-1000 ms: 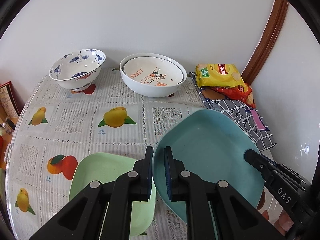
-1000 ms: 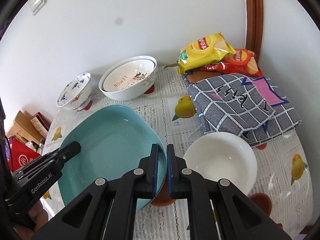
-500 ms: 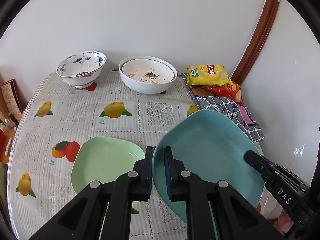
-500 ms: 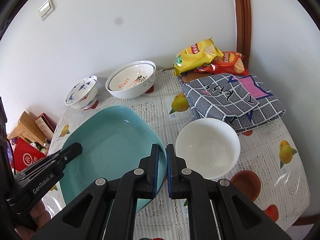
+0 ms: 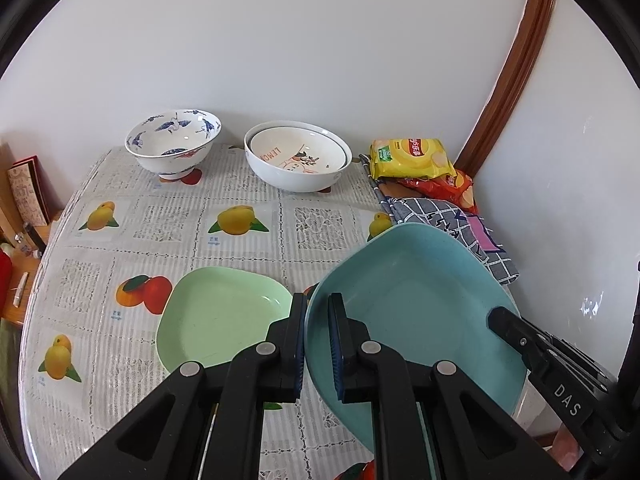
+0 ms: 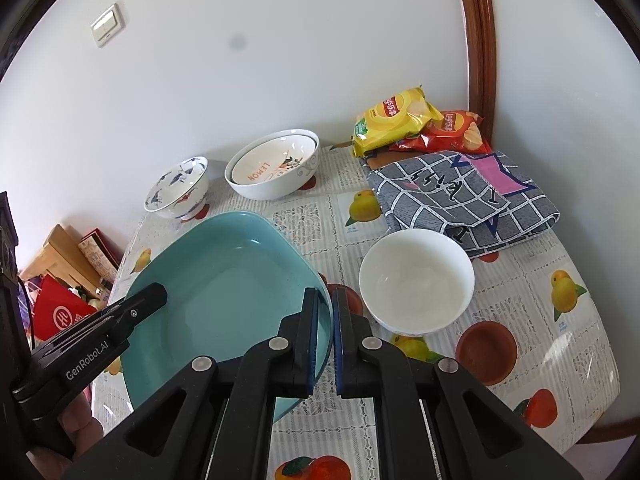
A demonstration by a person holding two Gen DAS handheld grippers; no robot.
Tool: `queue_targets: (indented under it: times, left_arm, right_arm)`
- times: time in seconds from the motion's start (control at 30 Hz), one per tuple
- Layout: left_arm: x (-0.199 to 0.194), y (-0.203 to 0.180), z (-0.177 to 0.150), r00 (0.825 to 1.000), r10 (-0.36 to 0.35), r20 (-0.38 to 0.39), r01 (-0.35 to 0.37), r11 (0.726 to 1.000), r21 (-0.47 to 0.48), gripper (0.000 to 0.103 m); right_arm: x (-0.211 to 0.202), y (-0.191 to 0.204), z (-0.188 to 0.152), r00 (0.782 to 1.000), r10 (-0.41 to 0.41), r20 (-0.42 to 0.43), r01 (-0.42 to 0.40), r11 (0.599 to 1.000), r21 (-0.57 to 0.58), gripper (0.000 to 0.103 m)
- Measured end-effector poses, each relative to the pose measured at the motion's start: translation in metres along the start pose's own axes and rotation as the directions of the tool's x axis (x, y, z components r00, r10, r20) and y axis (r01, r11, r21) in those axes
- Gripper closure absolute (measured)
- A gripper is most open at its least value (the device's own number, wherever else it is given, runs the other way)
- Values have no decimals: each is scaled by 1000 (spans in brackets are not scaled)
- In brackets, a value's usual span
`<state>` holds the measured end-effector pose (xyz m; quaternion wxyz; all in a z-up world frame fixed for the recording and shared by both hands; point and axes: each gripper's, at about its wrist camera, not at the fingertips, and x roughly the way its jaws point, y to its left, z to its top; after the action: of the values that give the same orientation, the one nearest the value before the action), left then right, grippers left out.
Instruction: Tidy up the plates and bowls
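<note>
Teal plate (image 5: 416,312) held off the table (image 5: 168,216), gripped from both sides: left tongs (image 5: 318,344) pinching its left rim, right tongs (image 6: 325,340) pinching its right rim. Plate tilted, riding above the near half of the table, toward the right edge.

Change over the last second: both wrist views now take in more of the table, and the far bowls look smaller. Reads as the plate having been lifted higher and drawn toward the near edge. Grip on both rims unchanged.

Green plate (image 5: 218,316) lies flat near the near edge, just left of the teal plate. White bowl (image 6: 416,280) sits just right of it, toward the near right corner. Blue-patterned bowl (image 5: 173,145) and lemon bowl, nested in a larger white bowl (image 5: 298,164), stand along the far edge by the wall.

Judgement: the plate is clear of the surface and free to be carried. Likely destination is a stack with the green plate, though the larger teal one would sit poorly on top
</note>
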<state>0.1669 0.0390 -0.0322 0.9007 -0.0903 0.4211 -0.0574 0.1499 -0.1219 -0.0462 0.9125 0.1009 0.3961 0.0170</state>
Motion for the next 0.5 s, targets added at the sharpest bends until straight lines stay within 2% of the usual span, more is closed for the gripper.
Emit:
queue_targets:
  times: [0.5]
  left_arm:
    - [-18, 9, -2, 1000, 16, 19, -16, 1000, -6, 92]
  right_arm:
    - [-12, 14, -7, 1000, 13, 15, -13, 1000, -1, 96]
